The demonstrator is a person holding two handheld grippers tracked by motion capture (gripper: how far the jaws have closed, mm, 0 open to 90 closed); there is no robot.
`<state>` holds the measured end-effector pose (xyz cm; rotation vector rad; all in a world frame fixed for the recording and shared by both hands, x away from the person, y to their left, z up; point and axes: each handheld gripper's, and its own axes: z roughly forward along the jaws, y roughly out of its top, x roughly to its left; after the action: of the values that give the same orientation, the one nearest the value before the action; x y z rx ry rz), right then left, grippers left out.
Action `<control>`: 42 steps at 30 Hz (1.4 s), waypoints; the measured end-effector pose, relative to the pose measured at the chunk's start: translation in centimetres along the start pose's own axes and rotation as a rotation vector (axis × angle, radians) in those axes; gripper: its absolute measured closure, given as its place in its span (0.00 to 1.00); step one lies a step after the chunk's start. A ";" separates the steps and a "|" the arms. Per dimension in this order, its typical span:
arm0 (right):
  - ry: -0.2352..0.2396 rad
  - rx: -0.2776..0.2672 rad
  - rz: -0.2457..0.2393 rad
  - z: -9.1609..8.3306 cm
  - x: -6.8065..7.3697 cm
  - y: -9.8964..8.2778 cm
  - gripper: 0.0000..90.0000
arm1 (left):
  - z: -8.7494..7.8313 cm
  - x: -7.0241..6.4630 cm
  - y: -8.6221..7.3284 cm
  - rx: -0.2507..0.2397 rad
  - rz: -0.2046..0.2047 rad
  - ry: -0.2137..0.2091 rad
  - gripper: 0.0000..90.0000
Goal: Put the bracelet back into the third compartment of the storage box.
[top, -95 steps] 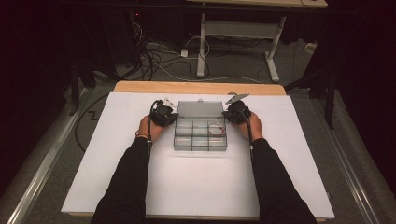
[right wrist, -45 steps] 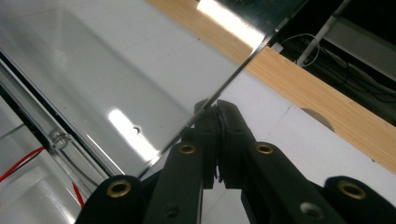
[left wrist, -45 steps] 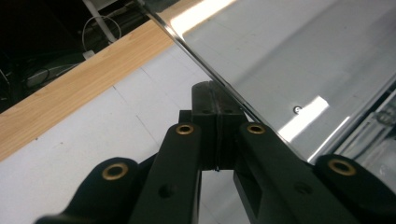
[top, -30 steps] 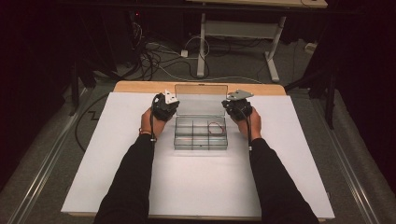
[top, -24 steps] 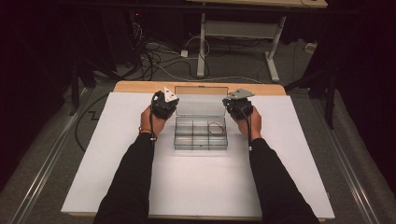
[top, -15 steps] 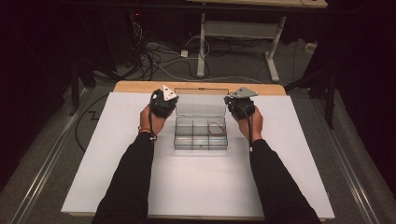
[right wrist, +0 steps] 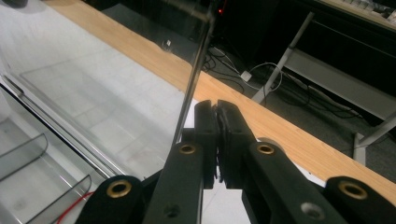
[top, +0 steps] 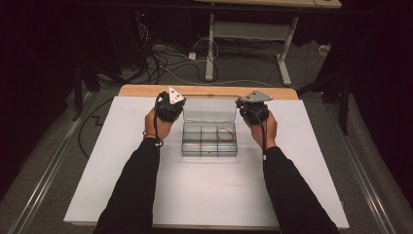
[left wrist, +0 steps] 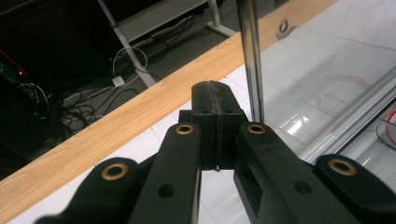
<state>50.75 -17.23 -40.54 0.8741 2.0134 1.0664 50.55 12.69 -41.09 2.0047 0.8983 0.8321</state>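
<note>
White sheet [top: 204, 195] covers your wood-edged worktop [top: 146, 90]; dark floor with cables [top: 165, 58] lies beyond. The clear plastic compartment box [top: 209, 144] sits mid-worktop, lid [top: 209, 110] raised. Your left claw [top: 176, 108] and right claw [top: 242, 110] flank the lid edges, jaws closed, empty; bare sheet surrounds.

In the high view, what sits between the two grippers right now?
The raised clear lid of the compartment box spans the gap between the left gripper and right gripper, both shut beside its side edges, as the high view shows.
</note>
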 end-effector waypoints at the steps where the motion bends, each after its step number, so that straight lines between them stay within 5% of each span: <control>1: -0.004 0.001 -0.002 -0.1 0.1 0.1 0.98 | -0.1 0.0 0.0 0.000 0.001 0.000 0.97; 8: -0.002 0.003 0.026 -0.8 0.1 0.3 0.97 | -0.6 0.0 0.3 -0.007 0.004 -0.004 0.97; 32: -0.040 -0.012 -0.023 -2.3 0.8 0.5 0.98 | -1.6 0.0 0.7 -0.023 -0.007 -0.040 0.97; 36: -0.065 -0.011 -0.069 -2.7 1.2 0.9 0.98 | -1.8 0.0 0.6 -0.020 -0.003 -0.043 0.97; 42: -0.055 -0.007 -0.056 -3.1 1.3 0.9 0.98 | -2.5 -0.1 0.9 -0.042 0.003 -0.045 0.97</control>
<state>47.80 -17.07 -38.76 0.8303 1.9765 1.0075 48.80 13.20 -39.14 1.9814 0.8463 0.7984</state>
